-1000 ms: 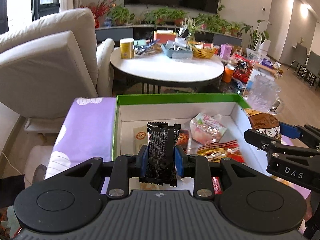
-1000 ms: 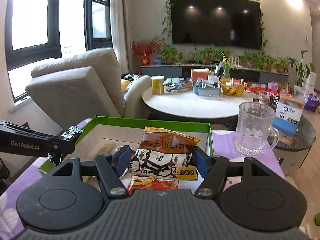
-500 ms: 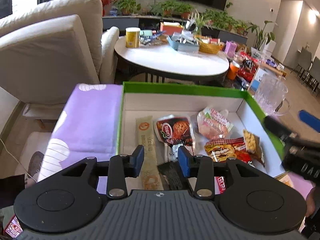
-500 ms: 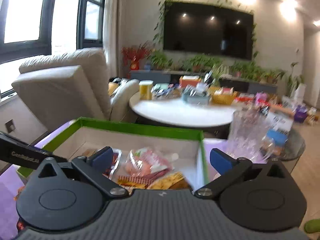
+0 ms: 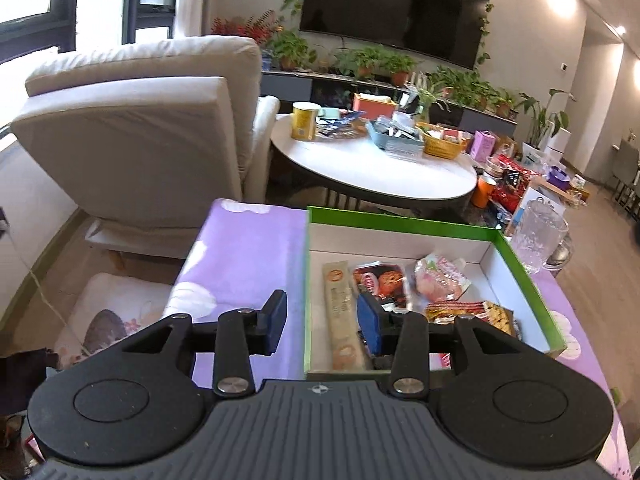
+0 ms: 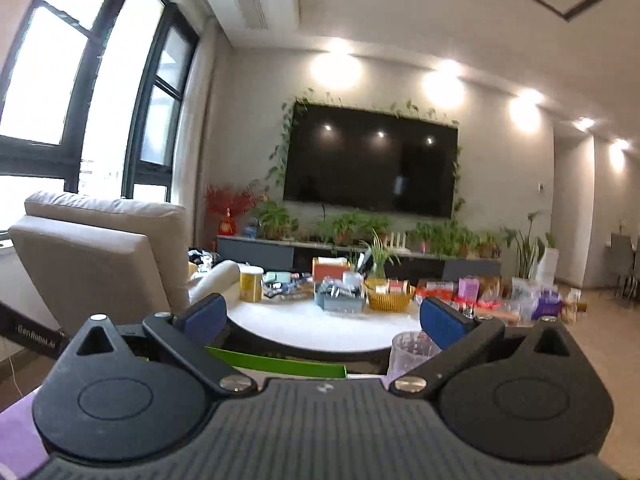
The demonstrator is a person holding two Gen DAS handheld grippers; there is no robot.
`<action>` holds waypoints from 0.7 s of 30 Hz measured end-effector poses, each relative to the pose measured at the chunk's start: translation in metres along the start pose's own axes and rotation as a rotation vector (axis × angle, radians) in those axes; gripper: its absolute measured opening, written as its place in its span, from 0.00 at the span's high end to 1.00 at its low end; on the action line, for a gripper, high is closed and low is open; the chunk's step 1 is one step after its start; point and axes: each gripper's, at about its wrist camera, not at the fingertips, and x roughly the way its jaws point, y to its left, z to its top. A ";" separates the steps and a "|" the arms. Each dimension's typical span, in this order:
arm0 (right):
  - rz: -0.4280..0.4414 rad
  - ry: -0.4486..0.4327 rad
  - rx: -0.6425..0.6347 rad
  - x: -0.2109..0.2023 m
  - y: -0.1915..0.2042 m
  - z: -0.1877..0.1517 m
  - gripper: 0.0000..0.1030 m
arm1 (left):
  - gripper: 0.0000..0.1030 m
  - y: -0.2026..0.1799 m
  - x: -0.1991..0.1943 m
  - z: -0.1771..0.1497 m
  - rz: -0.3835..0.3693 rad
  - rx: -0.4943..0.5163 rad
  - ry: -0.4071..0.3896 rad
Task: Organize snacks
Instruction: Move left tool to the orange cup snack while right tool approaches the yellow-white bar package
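A green-rimmed box (image 5: 524, 268) with a white inside sits on a purple cloth (image 5: 244, 256). Lying in it are a long tan stick pack (image 5: 340, 316), a red cookie packet (image 5: 382, 282), a pink packet (image 5: 440, 278), red-and-yellow packets (image 5: 456, 307) and a brown cracker bag (image 5: 498, 318). My left gripper (image 5: 323, 322) hovers over the box's left wall, its jaws opening with nothing between them. My right gripper (image 6: 322, 318) is open and empty and points level across the room. Only the box's green far rim (image 6: 280, 362) shows below it.
A glass mug (image 5: 538, 240) stands just right of the box. Beyond are a round white table (image 5: 380, 176) crowded with tins and baskets, and a beige armchair (image 5: 140, 132) at the left. The left gripper's arm (image 6: 32, 330) crosses the right wrist view's left edge.
My left gripper let go of the black packet over the box and drew back to the left. My right gripper released the brown bag into the box, then rose and tilted up.
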 end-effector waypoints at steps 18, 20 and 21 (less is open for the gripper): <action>-0.027 0.112 0.071 -0.027 -0.031 -0.024 0.32 | 0.58 0.024 -0.008 -0.055 0.044 -0.025 0.124; -0.047 0.187 0.057 -0.024 -0.031 -0.042 0.32 | 0.58 0.025 -0.004 -0.058 0.047 -0.018 0.134; -0.053 0.229 0.055 -0.021 -0.031 -0.052 0.32 | 0.58 0.025 -0.002 -0.059 0.050 -0.017 0.141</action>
